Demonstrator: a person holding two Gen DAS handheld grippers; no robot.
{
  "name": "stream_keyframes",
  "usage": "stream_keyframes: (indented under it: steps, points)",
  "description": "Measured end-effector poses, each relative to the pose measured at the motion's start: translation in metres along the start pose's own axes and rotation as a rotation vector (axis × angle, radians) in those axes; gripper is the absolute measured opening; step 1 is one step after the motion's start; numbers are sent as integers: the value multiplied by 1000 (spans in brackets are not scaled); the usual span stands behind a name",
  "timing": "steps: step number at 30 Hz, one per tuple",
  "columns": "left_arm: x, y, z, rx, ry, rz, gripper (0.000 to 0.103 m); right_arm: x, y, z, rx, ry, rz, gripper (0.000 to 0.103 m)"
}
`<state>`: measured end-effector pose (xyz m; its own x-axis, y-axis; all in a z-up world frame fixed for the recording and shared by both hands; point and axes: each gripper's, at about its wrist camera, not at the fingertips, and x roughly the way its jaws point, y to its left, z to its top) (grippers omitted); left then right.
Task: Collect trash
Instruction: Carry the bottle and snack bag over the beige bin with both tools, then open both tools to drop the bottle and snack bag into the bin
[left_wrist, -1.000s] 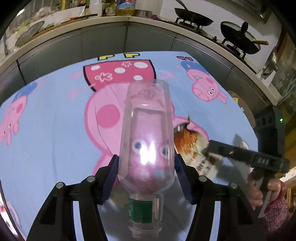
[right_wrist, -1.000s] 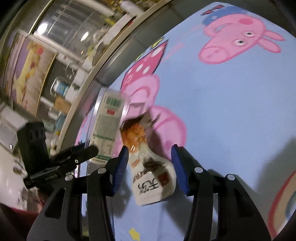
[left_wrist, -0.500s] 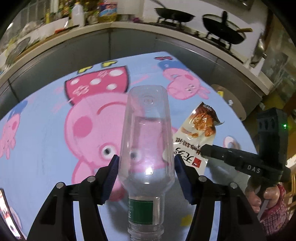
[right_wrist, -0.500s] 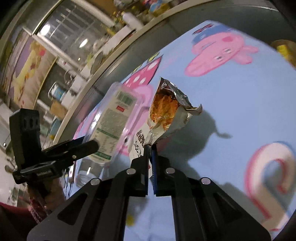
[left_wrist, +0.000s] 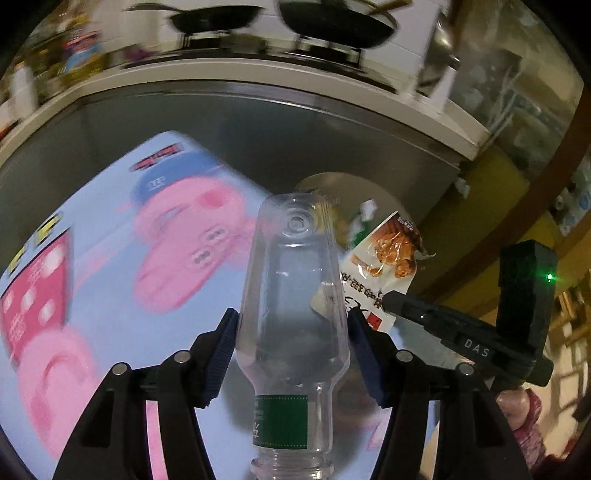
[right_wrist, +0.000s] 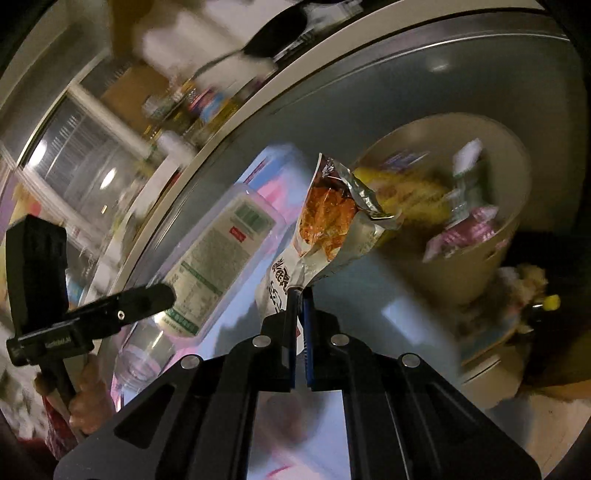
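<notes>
My left gripper (left_wrist: 291, 334) is shut on a clear plastic bottle (left_wrist: 291, 295), held with its base pointing away and its green-labelled neck toward the camera. My right gripper (right_wrist: 300, 295) is shut on the lower edge of an opened snack bag (right_wrist: 328, 221) with orange contents and a foil lining. That bag (left_wrist: 384, 266) hangs just right of the bottle in the left wrist view. The bottle (right_wrist: 218, 258) shows to the left in the right wrist view. Both are lifted above the blue cartoon-pig tablecloth (left_wrist: 110, 251). A beige trash bin (right_wrist: 495, 240) with wrappers inside stands beyond the table's far corner.
A grey cabinet front (left_wrist: 295, 133) under a pale counter runs behind the table. Dark pans (left_wrist: 332, 22) sit on the stove above. The other hand-held gripper body (left_wrist: 524, 302) and a hand (left_wrist: 521, 410) are at right. Clutter lies on the floor by the bin (right_wrist: 524, 291).
The right gripper closed on the snack bag and lifted it off the cloth. Both grippers swung with their loads toward the table's far corner, bringing the trash bin into view.
</notes>
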<state>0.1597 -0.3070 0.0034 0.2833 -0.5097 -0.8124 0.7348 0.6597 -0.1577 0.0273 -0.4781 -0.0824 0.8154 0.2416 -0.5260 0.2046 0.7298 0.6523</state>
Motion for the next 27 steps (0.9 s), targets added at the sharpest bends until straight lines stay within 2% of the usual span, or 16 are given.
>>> stream_keyframes:
  steps: [3, 5, 8, 10, 12, 13, 14, 15, 17, 20, 27]
  points:
    - [34, -25, 36, 35, 22, -50, 61, -7, -30, 30, 27, -43, -77, 3]
    - [60, -40, 59, 51, 36, -70, 61, -4, -46, 48, 28, -39, -138, 3]
    - [90, -55, 83, 60, 58, -88, 61, 5, -53, 67, -5, -35, -220, 3]
    - [110, -63, 96, 52, 71, -74, 63, 16, -54, 78, -30, -27, -260, 3]
    - [126, -66, 106, 40, 69, -45, 74, 29, -59, 88, -47, -2, -273, 9]
    - [131, -66, 110, 37, 64, -25, 74, 32, -62, 89, -52, 6, -282, 13]
    - [133, -66, 112, 32, 64, -13, 74, 37, -66, 92, -53, 11, -300, 23]
    - [133, -64, 114, 21, 64, -6, 74, 40, -69, 93, -49, 6, -333, 29]
    - [123, -58, 112, 7, 43, -15, 74, 39, -75, 92, -26, -2, -312, 31]
    - [102, -54, 103, 28, -12, 40, 74, 29, -74, 82, -11, -54, -313, 49]
    - [53, -54, 62, 57, -103, 188, 76, -7, -55, 54, 29, -129, -280, 49]
